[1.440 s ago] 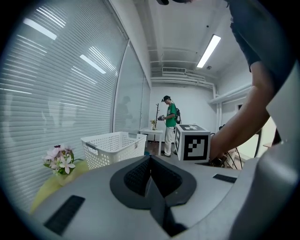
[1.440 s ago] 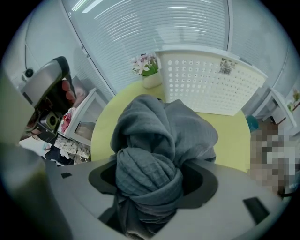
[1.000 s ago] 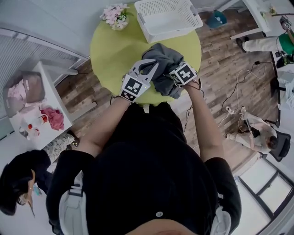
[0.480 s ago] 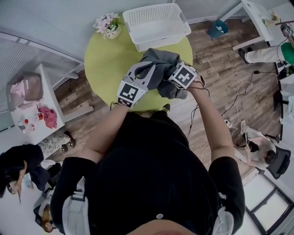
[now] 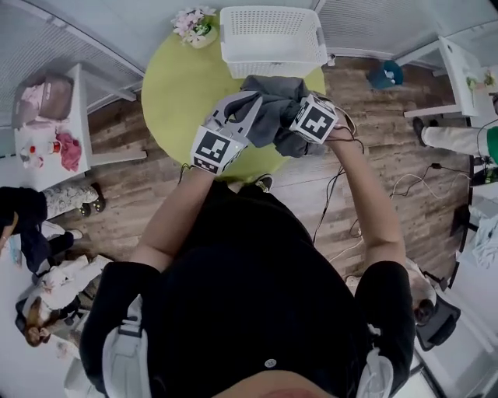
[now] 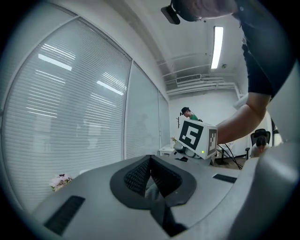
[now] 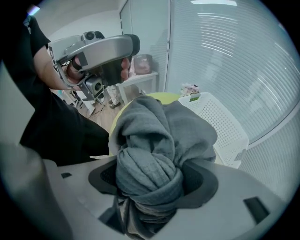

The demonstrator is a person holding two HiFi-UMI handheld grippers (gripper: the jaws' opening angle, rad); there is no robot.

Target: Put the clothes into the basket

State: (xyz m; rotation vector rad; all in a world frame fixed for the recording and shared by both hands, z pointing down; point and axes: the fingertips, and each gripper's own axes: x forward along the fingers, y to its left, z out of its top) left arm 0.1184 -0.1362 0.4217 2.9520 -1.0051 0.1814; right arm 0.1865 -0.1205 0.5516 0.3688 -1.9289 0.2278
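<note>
A grey garment (image 5: 274, 109) hangs bunched over the green round table (image 5: 175, 89), just in front of the white basket (image 5: 268, 39). My left gripper (image 5: 250, 105) is shut on a thin fold of the grey garment (image 6: 152, 190) on its left side. My right gripper (image 5: 294, 124) is shut on a thick wad of the grey garment (image 7: 157, 140) on its right side. In the right gripper view the basket (image 7: 220, 124) stands empty just beyond the cloth, and the left gripper (image 7: 96, 51) shows at the upper left.
A pot of pink flowers (image 5: 194, 23) stands on the table left of the basket. A white side table (image 5: 47, 116) with pink items is at the left. People sit on the floor at the lower left (image 5: 47, 295). Cables (image 5: 412, 183) lie on the wooden floor at the right.
The head view has turned and shifted. Both grippers keep their hold on the garment, which stays at the basket's near edge.
</note>
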